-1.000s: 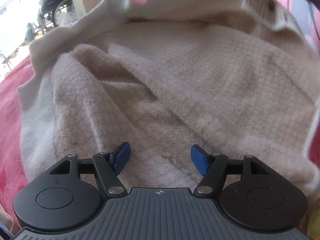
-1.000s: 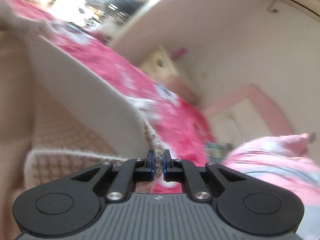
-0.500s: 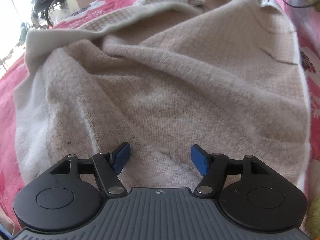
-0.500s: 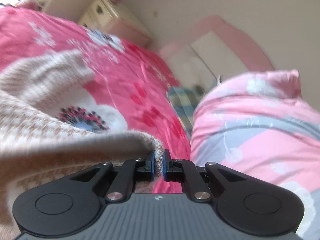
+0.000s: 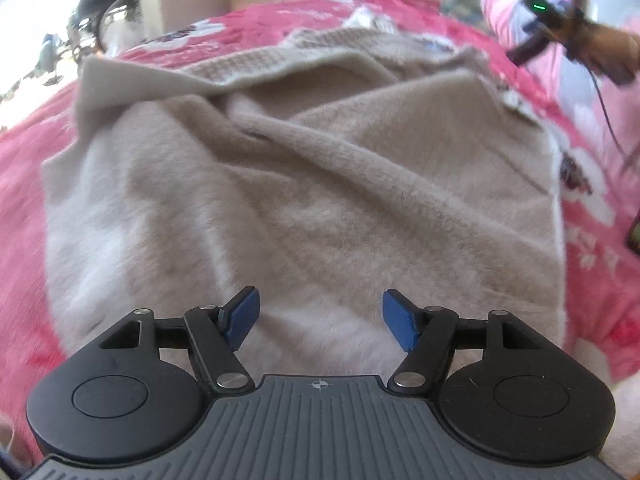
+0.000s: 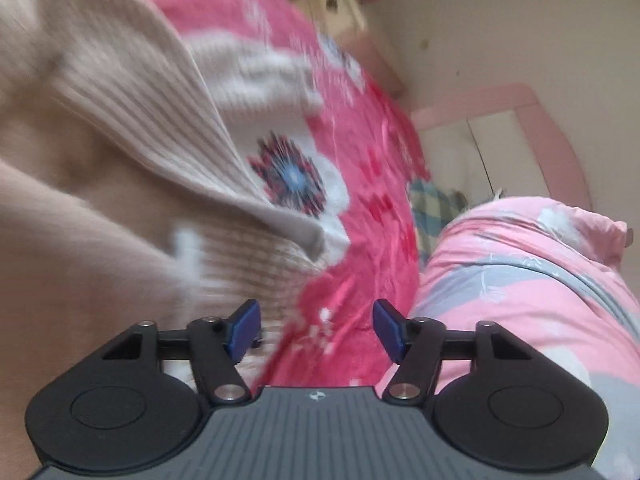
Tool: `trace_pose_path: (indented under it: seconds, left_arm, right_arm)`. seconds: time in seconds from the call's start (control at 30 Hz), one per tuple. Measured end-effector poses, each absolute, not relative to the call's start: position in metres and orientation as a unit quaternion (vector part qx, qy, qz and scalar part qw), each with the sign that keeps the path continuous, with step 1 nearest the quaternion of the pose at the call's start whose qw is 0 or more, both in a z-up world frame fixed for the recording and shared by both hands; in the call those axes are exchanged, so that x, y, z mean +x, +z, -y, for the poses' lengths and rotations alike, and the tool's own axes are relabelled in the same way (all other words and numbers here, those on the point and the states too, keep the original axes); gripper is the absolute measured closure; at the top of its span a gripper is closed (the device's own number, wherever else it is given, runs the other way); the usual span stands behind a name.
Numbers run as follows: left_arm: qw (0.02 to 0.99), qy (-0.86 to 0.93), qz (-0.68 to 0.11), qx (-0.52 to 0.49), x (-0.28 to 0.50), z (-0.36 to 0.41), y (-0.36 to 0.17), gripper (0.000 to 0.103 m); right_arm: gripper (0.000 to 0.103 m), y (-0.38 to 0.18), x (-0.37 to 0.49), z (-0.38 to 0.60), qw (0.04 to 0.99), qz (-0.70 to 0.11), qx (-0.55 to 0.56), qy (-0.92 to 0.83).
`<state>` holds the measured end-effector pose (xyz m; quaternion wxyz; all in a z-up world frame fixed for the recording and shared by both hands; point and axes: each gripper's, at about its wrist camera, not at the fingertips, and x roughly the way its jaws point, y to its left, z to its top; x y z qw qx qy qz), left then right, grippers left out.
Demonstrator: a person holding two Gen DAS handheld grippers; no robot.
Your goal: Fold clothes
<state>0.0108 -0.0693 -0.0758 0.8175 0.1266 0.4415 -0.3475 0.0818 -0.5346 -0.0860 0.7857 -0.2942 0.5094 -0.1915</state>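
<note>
Released from the right tool [image 6: 316,326], now apart like the left tool [image 5: 321,320], the sweater [image 5: 304,184] lies flat.

I saw the beige fleece cardigan [image 5: 320,184] lying rumpled and spread on the pink floral bedspread [image 5: 248,20], fuzzy lining up, its far edge folded over to show a checked knit face, a ribbed hem [image 6: 152,100] draped at the side.
</note>
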Motion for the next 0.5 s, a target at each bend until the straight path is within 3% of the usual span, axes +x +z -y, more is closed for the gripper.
trace_pose_path:
  seconds: [0.3, 0.5]
  left_arm:
    - [0.843, -0.23, -0.485, 0.039, -0.001, -0.019, -0.072, 0.03]
    - [0.845, -0.157, -0.509, -0.042, -0.002, -0.06, -0.098, 0.029]
  right_arm:
    - [0.03, -0.034, 0.048, 0.378, 0.878, -0.458, -0.056, 0.127]
    - [0.03, -0.058, 0.058, 0.292, 0.827, -0.481, 0.093, 0.275]
